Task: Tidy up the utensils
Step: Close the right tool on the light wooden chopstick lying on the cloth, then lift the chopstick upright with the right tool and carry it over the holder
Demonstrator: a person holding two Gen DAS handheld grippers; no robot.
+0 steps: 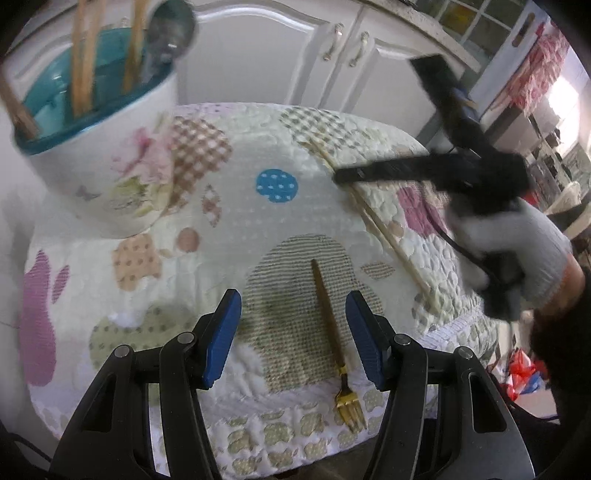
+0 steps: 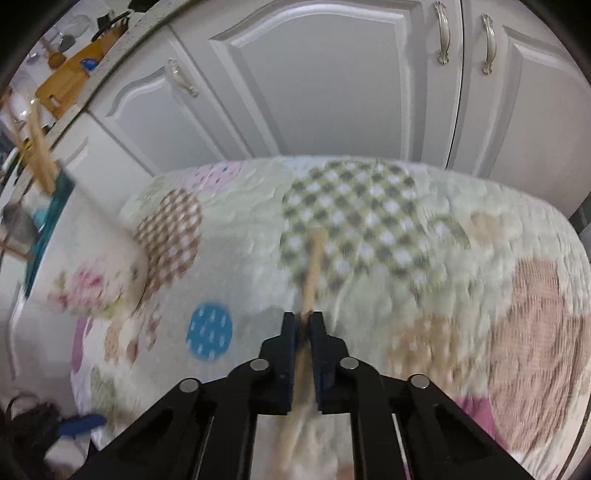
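Observation:
A gold fork (image 1: 332, 332) lies on the quilted cloth between the blue pads of my left gripper (image 1: 291, 302), which is open just above it. A floral bowl (image 1: 99, 147) with a teal inside stands at the back left and holds wooden chopsticks (image 1: 85, 59) and a metal spoon (image 1: 170, 33). My right gripper (image 2: 303, 317) is shut on a wooden chopstick (image 2: 314, 266) whose tip points over the checked patch. In the left wrist view the right gripper (image 1: 340, 175) sits at the chopstick (image 1: 399, 251) lying on the cloth at the right. The bowl (image 2: 88, 258) shows at the left of the right wrist view.
The quilted patchwork cloth (image 1: 280, 229) covers a small round table. White cabinet doors (image 2: 332, 92) stand close behind it. A gloved hand (image 1: 517, 251) holds the right gripper. A blue object (image 2: 81, 424) lies below the table's left edge.

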